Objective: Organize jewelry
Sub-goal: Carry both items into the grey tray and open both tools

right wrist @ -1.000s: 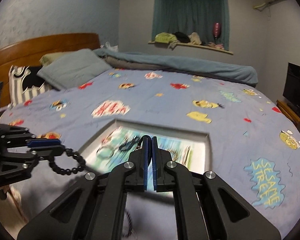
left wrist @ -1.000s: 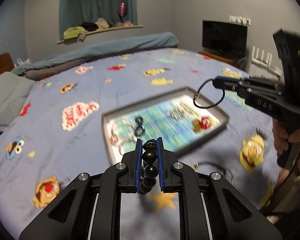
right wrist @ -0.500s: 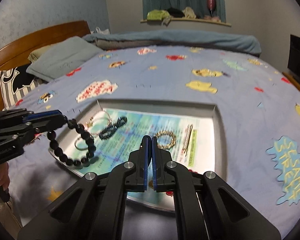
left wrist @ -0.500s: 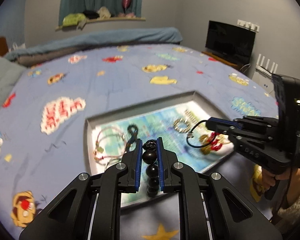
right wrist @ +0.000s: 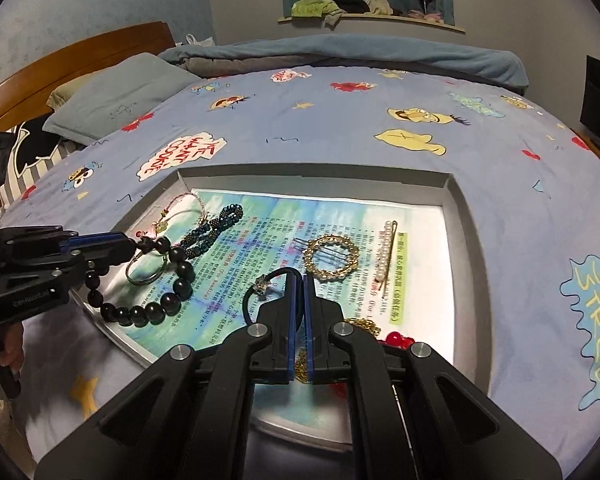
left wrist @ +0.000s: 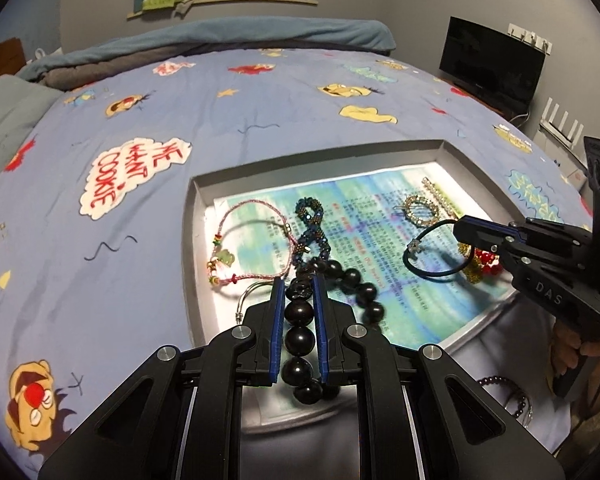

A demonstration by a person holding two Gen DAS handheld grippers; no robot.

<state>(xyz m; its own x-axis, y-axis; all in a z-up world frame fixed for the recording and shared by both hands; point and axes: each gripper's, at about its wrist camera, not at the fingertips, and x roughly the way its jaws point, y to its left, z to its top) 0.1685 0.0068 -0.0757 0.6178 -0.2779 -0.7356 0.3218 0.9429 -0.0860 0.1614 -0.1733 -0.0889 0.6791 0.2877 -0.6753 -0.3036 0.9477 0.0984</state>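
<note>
Over the grey tray [left wrist: 452, 148] on the bed, the left tool [left wrist: 298, 300] is closed on a black bead bracelet [left wrist: 300, 312]; it is heavy, limp and slippery, best gripped across one bead. The right tool [right wrist: 302, 288] pinches a thin black cord bracelet [right wrist: 260, 292], light and floppy.

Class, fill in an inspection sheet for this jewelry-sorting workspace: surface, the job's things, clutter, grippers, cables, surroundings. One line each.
Surface: grey tray lined with a printed sheet, on a cartoon-print bedspread.
Job's things: black bead bracelet, black cord loop; in the tray a gold ring brooch, pearl clip, dark beaded twist, pink cord bracelet, silver bangle, red-and-gold piece; small dark bead bracelet outside the tray.
Clutter: nothing seen.
Grippers: left gripper shut on the bead bracelet; right gripper shut on the cord loop.
Cables: thin cable near the monitor.
Surroundings: pillow, monitor, window shelf.
</note>
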